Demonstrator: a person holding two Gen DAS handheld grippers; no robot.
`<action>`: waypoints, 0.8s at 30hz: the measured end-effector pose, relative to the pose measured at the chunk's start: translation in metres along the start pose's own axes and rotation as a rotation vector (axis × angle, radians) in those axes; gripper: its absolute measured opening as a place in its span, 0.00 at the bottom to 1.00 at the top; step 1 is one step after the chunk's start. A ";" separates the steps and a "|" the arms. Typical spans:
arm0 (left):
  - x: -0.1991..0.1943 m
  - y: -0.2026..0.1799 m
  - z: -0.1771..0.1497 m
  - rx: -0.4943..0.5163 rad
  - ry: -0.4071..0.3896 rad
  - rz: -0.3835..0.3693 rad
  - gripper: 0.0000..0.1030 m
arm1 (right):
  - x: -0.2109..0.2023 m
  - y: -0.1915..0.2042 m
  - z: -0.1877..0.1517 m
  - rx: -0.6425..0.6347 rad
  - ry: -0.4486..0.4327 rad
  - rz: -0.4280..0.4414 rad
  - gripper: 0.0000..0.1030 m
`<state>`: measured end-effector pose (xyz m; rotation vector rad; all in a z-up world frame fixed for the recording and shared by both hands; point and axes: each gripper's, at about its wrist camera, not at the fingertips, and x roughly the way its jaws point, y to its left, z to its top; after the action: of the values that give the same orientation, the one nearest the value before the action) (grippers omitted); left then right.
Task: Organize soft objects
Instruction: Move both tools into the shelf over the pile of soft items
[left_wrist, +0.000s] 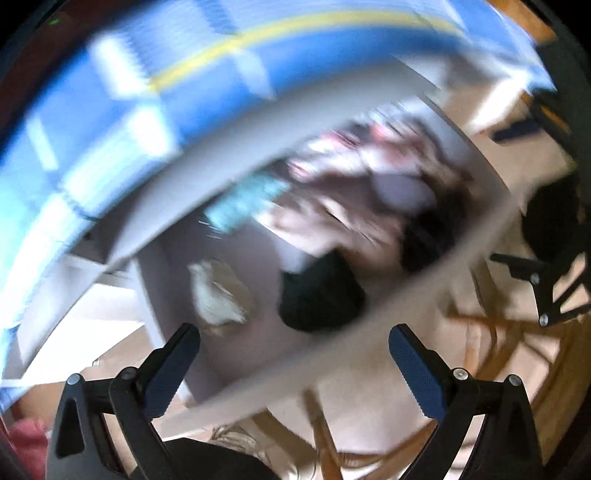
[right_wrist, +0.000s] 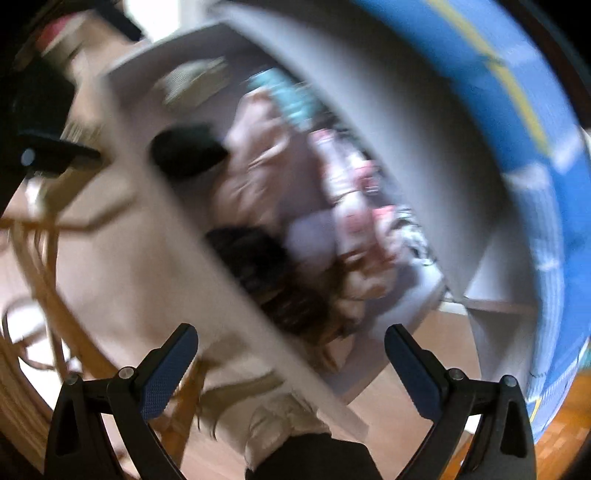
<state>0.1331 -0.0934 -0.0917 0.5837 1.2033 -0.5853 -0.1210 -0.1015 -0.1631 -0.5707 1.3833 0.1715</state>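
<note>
Both views are heavily motion-blurred. A grey tabletop (left_wrist: 177, 295) carries a pile of soft things: pink-and-white cloth pieces (left_wrist: 351, 155), a teal item (left_wrist: 243, 203), a dark brown furry item (left_wrist: 436, 236), a black soft item (left_wrist: 317, 291) and a cream one (left_wrist: 218, 291). My left gripper (left_wrist: 295, 339) is open and empty above the table's near edge. My right gripper (right_wrist: 291, 339) is open and empty over the same table (right_wrist: 388, 155); the black item (right_wrist: 188, 151) and the brown furry item (right_wrist: 269, 273) show there. The right gripper also shows in the left wrist view (left_wrist: 543, 284).
A blue mat with a yellow stripe (left_wrist: 184, 85) lies beyond the table, also in the right view (right_wrist: 491, 122). Wooden chair legs (left_wrist: 491, 332) and a pale floor sit below the table edge. A red cloth (left_wrist: 26, 439) is at the lower left.
</note>
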 end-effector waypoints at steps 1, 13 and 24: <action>0.000 0.004 0.001 -0.025 -0.004 0.018 1.00 | 0.002 -0.008 0.002 0.041 0.000 -0.012 1.00; 0.057 0.017 -0.010 -0.112 0.135 0.206 1.00 | 0.057 -0.048 0.011 0.272 0.112 -0.125 1.00; 0.070 0.028 -0.030 -0.243 0.246 0.107 1.00 | 0.094 -0.065 0.004 0.427 0.189 0.018 1.00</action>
<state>0.1494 -0.0601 -0.1638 0.5196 1.4412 -0.2753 -0.0701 -0.1753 -0.2344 -0.2207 1.5521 -0.1666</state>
